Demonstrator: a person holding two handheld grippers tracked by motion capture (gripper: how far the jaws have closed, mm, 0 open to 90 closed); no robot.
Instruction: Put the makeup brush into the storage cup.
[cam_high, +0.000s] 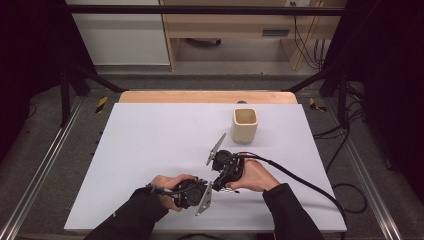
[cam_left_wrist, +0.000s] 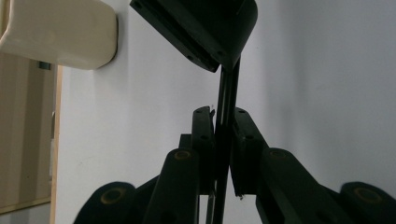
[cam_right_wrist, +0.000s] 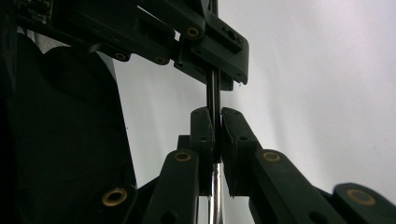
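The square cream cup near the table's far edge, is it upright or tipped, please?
Upright: the square cream cup stands on its base on the white table, its opening facing up.

Thin dark rod's (cam_left_wrist: 227, 107) far end behind the other tool (cam_left_wrist: 205, 28), kind unclear

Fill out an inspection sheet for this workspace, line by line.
Surface: white board on a wooden table, bare around the hands.
Job's things: thin dark rod, held at both ends between the two grippers.
Clutter: cream square cup, upright, apart from the grippers.
Grippers: left gripper shut on the rod; right gripper shut on the rod.
Cables: black cable trails from the right gripper off the board's right edge.
Surroundings: dark frame rails, wooden furniture behind, loose cables on the floor at right.
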